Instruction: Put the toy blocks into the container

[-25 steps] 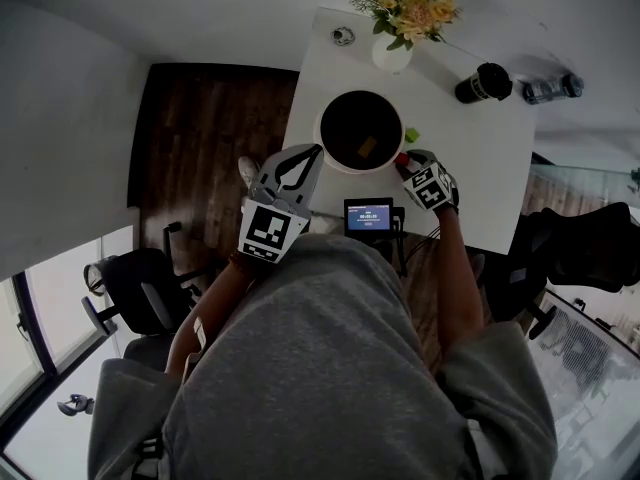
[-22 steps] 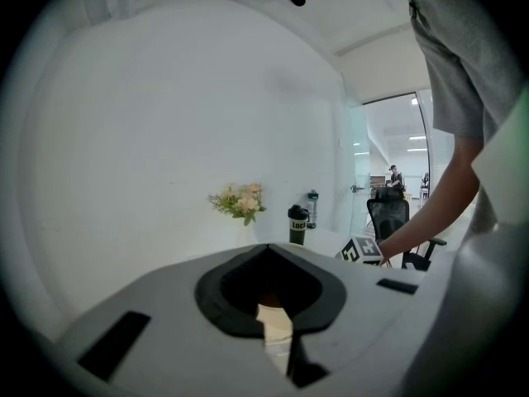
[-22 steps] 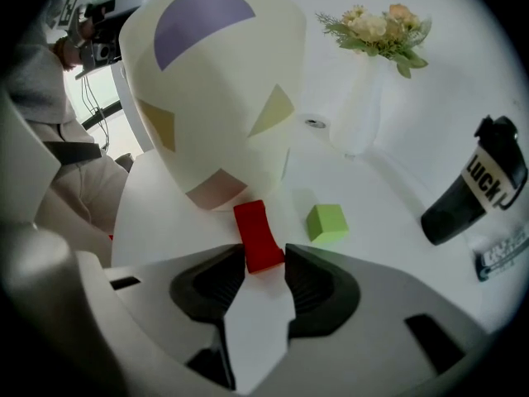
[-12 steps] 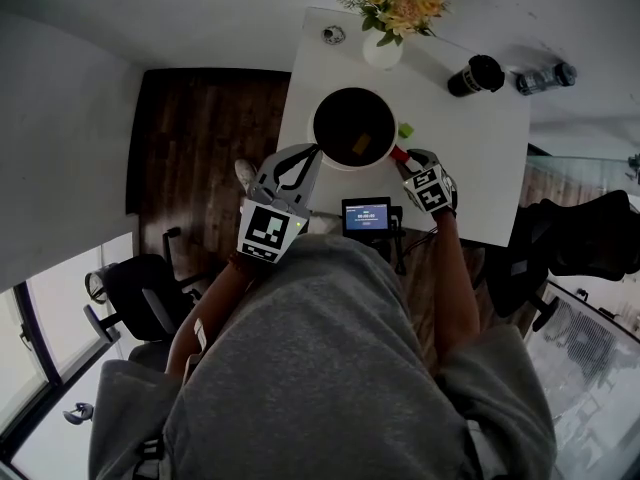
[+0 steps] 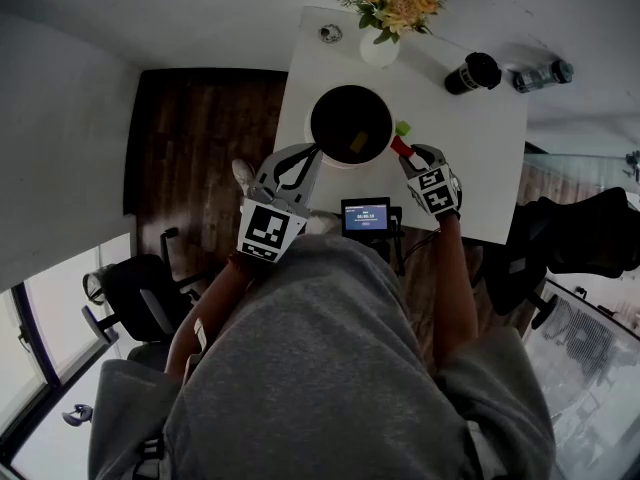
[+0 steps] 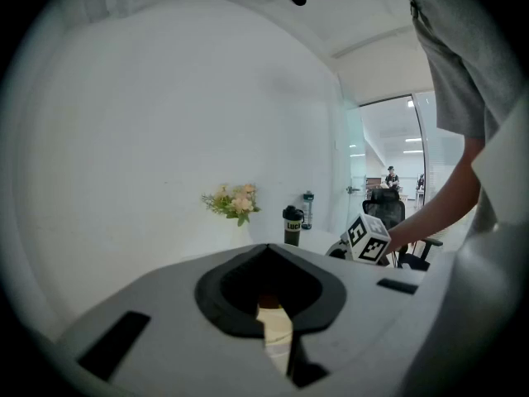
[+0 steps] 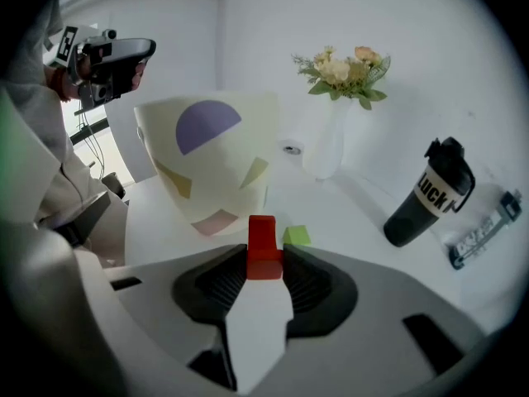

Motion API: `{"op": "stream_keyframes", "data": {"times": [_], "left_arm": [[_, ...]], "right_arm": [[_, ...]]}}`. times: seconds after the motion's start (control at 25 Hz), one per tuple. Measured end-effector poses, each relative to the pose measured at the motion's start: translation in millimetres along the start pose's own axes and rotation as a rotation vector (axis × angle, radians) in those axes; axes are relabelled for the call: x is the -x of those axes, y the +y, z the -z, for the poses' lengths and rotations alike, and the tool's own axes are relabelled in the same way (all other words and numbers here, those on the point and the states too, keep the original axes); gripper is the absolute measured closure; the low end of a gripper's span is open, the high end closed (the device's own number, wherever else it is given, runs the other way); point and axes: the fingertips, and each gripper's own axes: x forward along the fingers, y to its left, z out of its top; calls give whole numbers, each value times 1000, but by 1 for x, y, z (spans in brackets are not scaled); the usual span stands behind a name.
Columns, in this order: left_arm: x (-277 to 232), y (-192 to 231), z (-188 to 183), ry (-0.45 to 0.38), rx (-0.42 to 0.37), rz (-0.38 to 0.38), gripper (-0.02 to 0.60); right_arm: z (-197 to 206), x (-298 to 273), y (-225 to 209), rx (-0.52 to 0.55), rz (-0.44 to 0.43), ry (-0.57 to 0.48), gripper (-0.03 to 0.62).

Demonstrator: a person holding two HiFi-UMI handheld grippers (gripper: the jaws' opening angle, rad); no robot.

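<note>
Red block (image 7: 263, 240) ready to go into the container (image 7: 216, 165).
The right claw (image 7: 264, 259) is clamped on the small red block, held just beside the cream, patch-patterned container on the desk (image 7: 355, 213); next it must clear the rim and let go. The left claw (image 6: 269, 303) seems closed on that rim.

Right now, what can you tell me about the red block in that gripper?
The red block is small, plain and matte-looking, taller than wide, standing upright. The right gripper pinches its lower half between both jaws, with the top poking out. It is near the cream container, with a green block on the table beyond.
</note>
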Motion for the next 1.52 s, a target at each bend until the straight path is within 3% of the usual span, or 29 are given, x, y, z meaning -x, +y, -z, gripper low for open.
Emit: {"op": "stream_keyframes", "data": {"times": [0.56, 0.76, 1.08, 1.52], "left_arm": [[-5, 3, -6, -14, -5, 1, 574], [-9, 6, -12, -28, -11, -1, 574], [-9, 14, -16, -40, -6, -22, 574], [-9, 15, -9, -37, 51, -38, 574]], "right_arm": [[-94, 67, -44, -92, 133, -263, 457], [-137, 89, -45, -70, 151, -351, 457], [-188, 91, -16, 5, 89, -409, 459], [-206, 62, 42, 89, -29, -357, 457]]}}
